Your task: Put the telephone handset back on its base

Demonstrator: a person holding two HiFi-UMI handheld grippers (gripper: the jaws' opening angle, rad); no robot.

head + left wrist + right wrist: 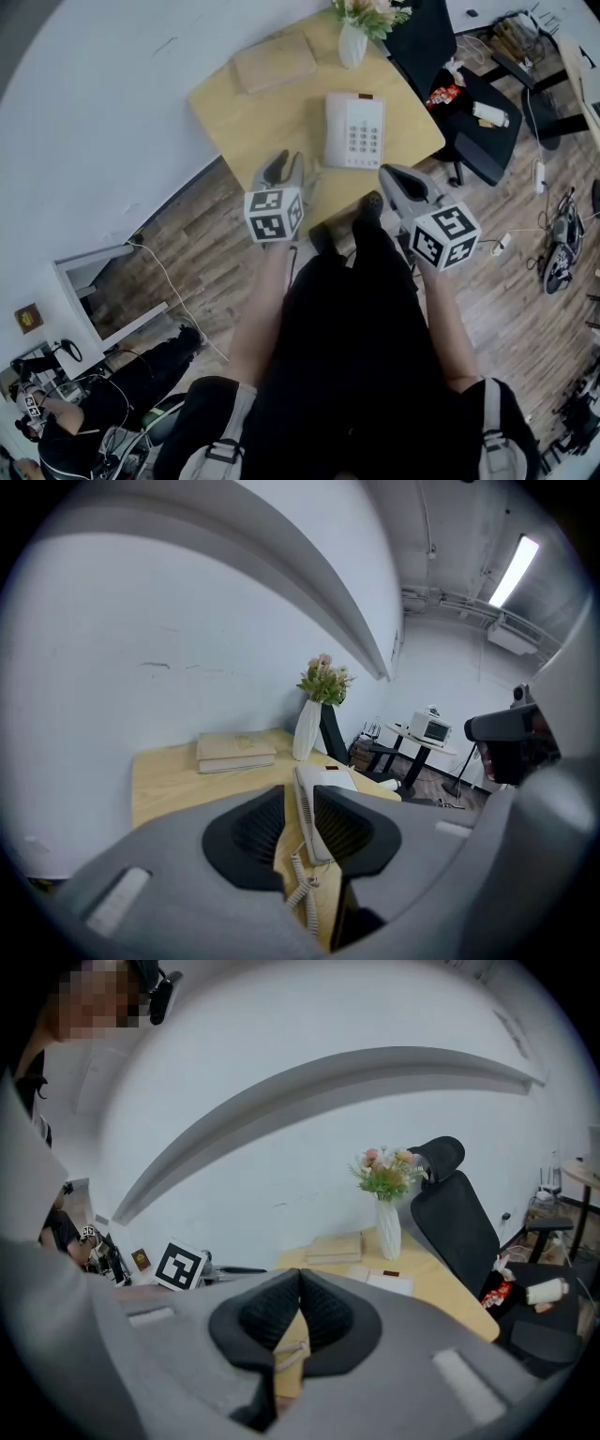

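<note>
The handset (335,131), at one o'clock of the left gripper (284,169), is likely light, rigid and slick: grip mid-shaft. Left jaws half-spread, empty; the right gripper (298,1279) has jaws pressed together.

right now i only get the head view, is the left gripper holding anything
Observer: No. The left gripper view shows the left gripper with its jaws apart and nothing gripped. The handset lies beyond them on the base.
Operator: and the right one
Observer: The right gripper view shows the right gripper with its jaws shut, tips touching, nothing clamped between them.
Operator: where's the cord
Observer: In the left gripper view the cord coils from the handset's near end toward the left gripper.
</note>
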